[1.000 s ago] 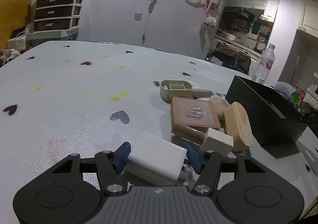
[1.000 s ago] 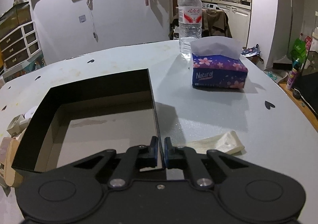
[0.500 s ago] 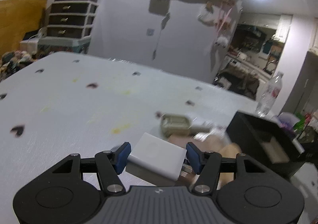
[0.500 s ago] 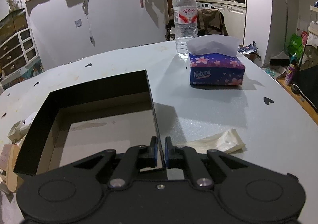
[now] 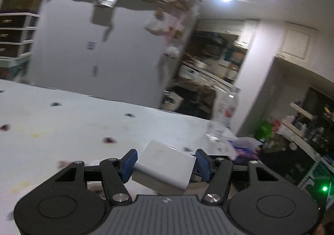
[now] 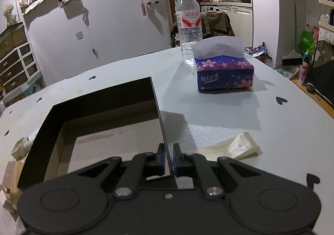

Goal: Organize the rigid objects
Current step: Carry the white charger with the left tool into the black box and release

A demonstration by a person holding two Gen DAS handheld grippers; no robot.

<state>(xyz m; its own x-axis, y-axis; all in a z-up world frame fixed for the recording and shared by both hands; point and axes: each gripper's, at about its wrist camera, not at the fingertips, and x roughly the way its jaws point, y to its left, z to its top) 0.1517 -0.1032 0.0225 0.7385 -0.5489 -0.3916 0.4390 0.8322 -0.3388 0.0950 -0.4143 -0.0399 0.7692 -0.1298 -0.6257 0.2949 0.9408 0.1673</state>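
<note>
Left wrist view, blurred. Left gripper pinches a white block at lower centre, tilted, one corner low; blue pads seem to grip only its side edges. Risk: a twist or slip in transit.

Right wrist view. Right gripper at bottom centre clamps the right wall of the black box, which fills the left half. Risk: a pull here could slide the box toward the tissue pack, upper right.

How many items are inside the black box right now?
0. In the right wrist view the black box shows only bare cardboard floor, though its near corner is hidden behind the right claw. The white charger block is in the left claw.
</note>
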